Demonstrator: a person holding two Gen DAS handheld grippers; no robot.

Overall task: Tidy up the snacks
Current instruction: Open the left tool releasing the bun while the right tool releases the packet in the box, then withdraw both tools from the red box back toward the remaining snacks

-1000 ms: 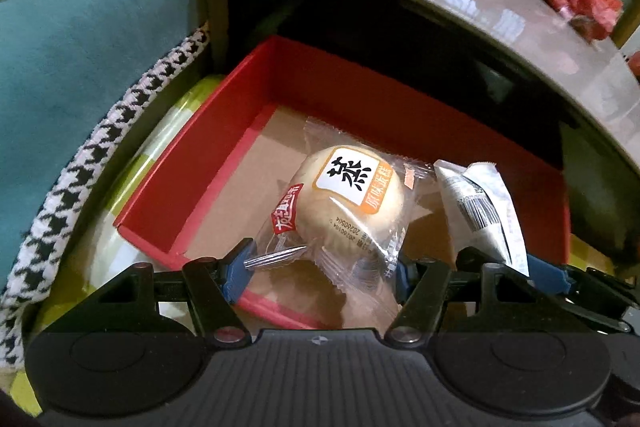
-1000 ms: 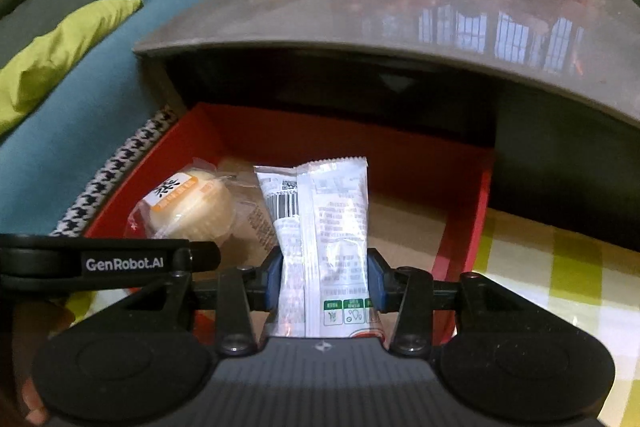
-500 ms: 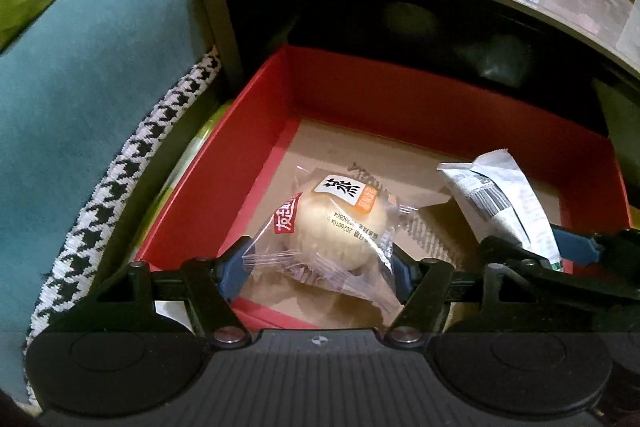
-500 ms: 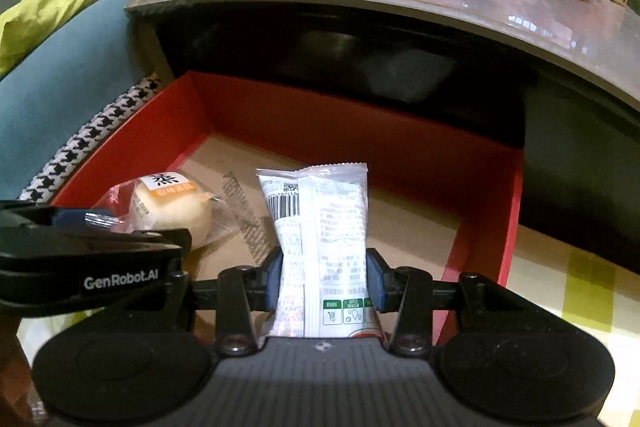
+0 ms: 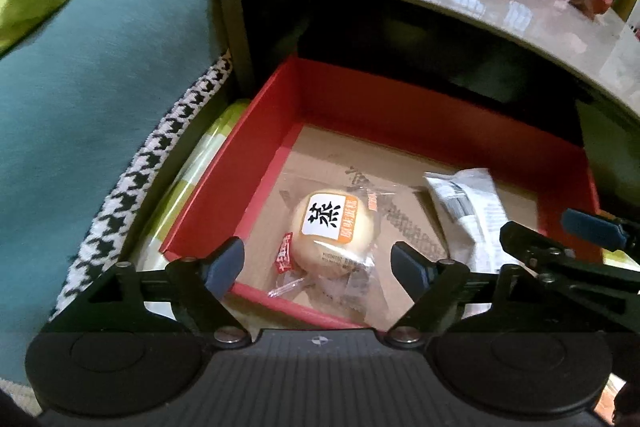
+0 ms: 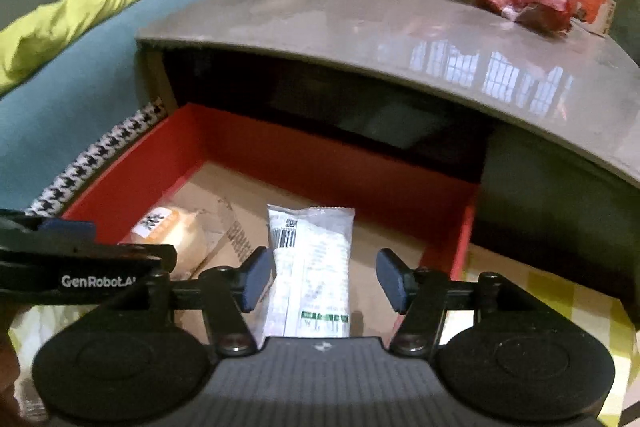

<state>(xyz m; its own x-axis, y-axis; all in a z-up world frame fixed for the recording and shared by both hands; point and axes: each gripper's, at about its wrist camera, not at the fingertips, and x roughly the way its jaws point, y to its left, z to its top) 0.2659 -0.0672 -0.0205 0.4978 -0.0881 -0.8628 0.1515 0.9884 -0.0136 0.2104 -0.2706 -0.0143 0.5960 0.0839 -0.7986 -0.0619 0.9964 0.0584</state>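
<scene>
Red box (image 5: 256, 163) under the table (image 6: 360, 27) held both snacks. My left gripper (image 5: 316, 263), jaws opening, had just let the wrapped bun (image 5: 332, 227) settle on the cardboard floor; my right gripper (image 6: 320, 279), also opening, freed the white packet (image 6: 312, 259). I judged both placements done.

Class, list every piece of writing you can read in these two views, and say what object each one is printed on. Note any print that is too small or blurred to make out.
"GenRobot.AI" (last letter partly cut off): on the arm of the left tongs.
"蒸": white label on the wrapped bun.
Orange strip and red tag on the bun wrapper: too small to read.
White snack packet: barcode and fine print, unreadable.
Print on the cardboard floor of the red box: blurred.
</scene>
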